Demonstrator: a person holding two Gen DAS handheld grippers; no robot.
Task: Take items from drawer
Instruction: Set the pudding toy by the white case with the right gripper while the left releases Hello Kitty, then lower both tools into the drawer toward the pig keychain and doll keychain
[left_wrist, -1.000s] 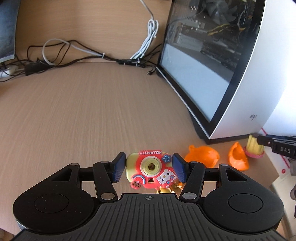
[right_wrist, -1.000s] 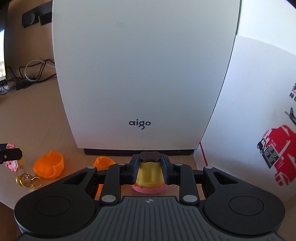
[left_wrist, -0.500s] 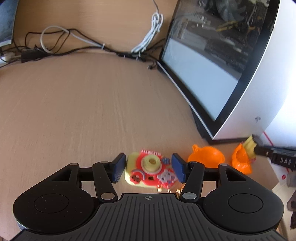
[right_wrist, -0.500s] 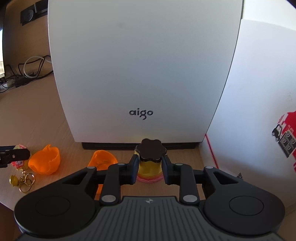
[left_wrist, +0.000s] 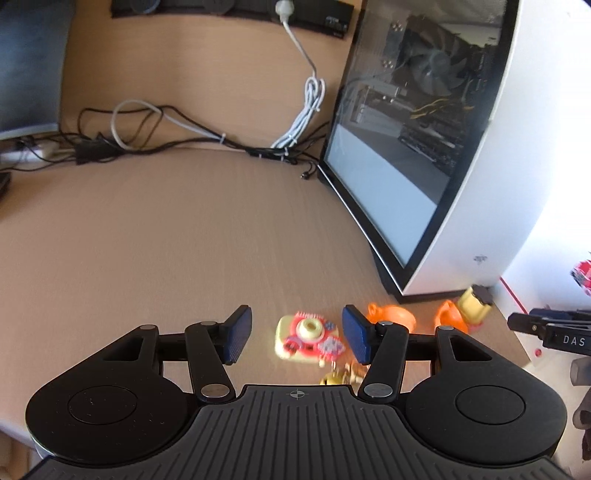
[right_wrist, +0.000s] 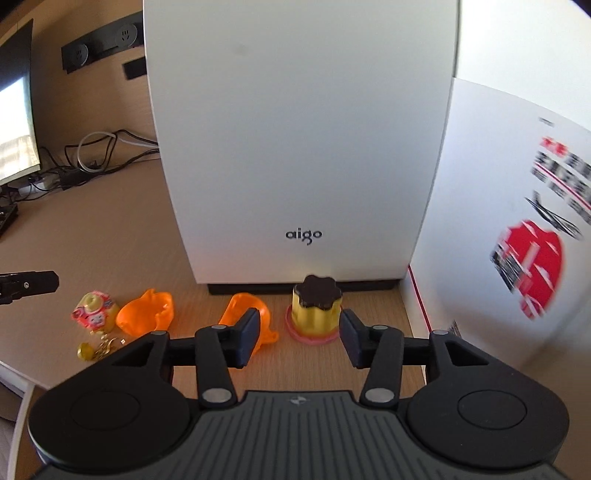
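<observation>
A yellow and red toy camera keychain (left_wrist: 308, 338) lies on the wooden desk (left_wrist: 166, 236) between the spread fingers of my left gripper (left_wrist: 297, 338), which is open and above it. The same keychain (right_wrist: 94, 308) shows at the left in the right wrist view. A yellow pudding toy (right_wrist: 316, 310) with a dark top and pink base stands upright on the desk, just beyond my open right gripper (right_wrist: 299, 338). The pudding toy (left_wrist: 472, 304) also appears at the right of the left wrist view. No drawer is in view.
Two orange shell halves (right_wrist: 146, 314) (right_wrist: 245, 314) lie between the keychain and the pudding. A white computer case (right_wrist: 299, 147) stands close behind them, a white box (right_wrist: 509, 240) to its right. Cables (left_wrist: 207, 142) and a monitor (left_wrist: 26, 66) sit at the desk's back.
Both grippers opened and pulled back and up. The keychain and the pudding toy, held a second ago, now rest on the desk.
</observation>
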